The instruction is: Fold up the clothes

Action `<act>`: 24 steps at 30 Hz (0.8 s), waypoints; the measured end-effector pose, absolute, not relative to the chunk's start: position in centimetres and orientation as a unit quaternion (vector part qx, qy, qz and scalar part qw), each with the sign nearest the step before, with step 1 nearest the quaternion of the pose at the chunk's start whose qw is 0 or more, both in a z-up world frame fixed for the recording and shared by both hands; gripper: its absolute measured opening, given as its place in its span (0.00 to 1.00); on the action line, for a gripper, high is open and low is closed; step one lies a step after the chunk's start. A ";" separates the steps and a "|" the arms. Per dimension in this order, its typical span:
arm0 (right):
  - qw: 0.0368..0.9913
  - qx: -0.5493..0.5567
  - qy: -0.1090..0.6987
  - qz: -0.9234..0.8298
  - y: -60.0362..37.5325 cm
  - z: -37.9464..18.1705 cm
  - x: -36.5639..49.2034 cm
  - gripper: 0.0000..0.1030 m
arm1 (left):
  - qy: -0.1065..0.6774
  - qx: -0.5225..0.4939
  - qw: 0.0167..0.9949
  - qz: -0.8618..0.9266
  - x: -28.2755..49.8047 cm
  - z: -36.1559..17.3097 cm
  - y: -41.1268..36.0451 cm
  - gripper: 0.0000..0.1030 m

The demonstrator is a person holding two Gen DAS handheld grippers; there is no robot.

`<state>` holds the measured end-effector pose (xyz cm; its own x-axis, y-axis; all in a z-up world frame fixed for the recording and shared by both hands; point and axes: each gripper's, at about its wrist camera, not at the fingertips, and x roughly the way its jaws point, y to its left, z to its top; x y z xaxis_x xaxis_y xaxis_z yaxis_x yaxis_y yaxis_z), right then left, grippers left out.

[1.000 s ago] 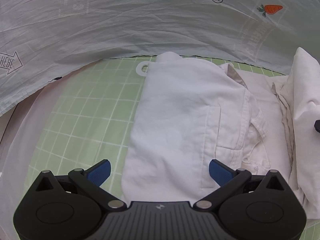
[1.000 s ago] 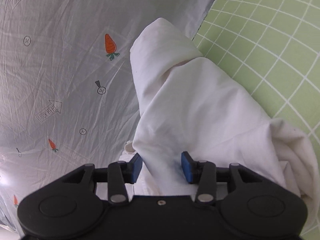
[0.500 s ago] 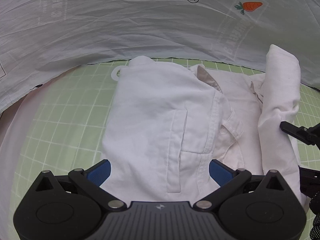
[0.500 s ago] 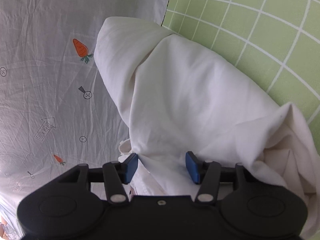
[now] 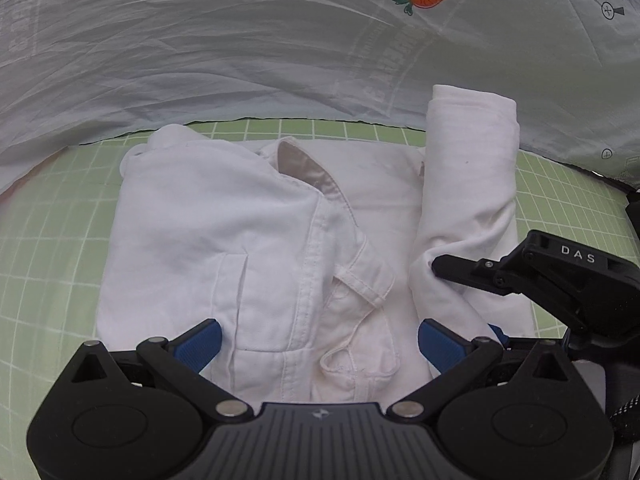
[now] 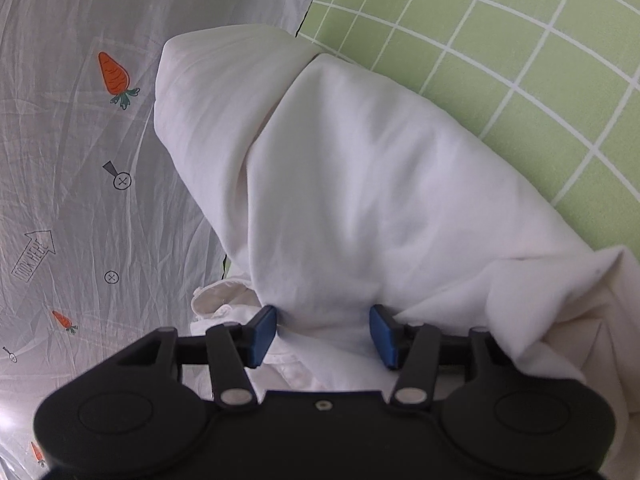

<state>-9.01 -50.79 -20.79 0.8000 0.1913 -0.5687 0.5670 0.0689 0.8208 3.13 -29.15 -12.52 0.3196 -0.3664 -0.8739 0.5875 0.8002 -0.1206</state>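
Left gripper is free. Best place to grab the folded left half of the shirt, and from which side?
Take the shirt by its outer left folded edge, near the bottom corner, coming in from the left over the green mat. That edge is a clean, straight double layer lying flat; the button strip and collar toward the middle are bunched. The left gripper hangs open just above the hem.

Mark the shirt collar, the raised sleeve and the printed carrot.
shirt collar (image 5: 308, 168), left wrist view, inner face of the collar.
raised sleeve (image 5: 468, 168), left wrist view, middle of the roll.
printed carrot (image 6: 114, 74), right wrist view, orange body.
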 end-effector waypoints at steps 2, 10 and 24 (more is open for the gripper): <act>0.673 0.668 0.284 -0.141 -50.8 -20.6 -8.9 0.51 | 0.499 0.109 0.803 -0.306 3.0 -12.5 -29.8 1.00; 0.671 0.669 0.285 -0.142 -51.1 -19.6 -8.5 0.50 | 0.499 0.130 0.792 -0.325 2.2 -13.5 -32.2 1.00; 0.669 0.672 0.283 -0.141 -51.9 -17.5 -7.9 0.50 | 0.502 0.152 0.781 -0.338 1.7 -14.9 -34.6 1.00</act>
<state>-7.91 -51.86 -17.47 0.7995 0.1917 -0.5692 0.5701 0.0559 0.8196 1.66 -34.57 -14.93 0.2671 -0.3764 -0.8871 0.6813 0.7248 -0.1024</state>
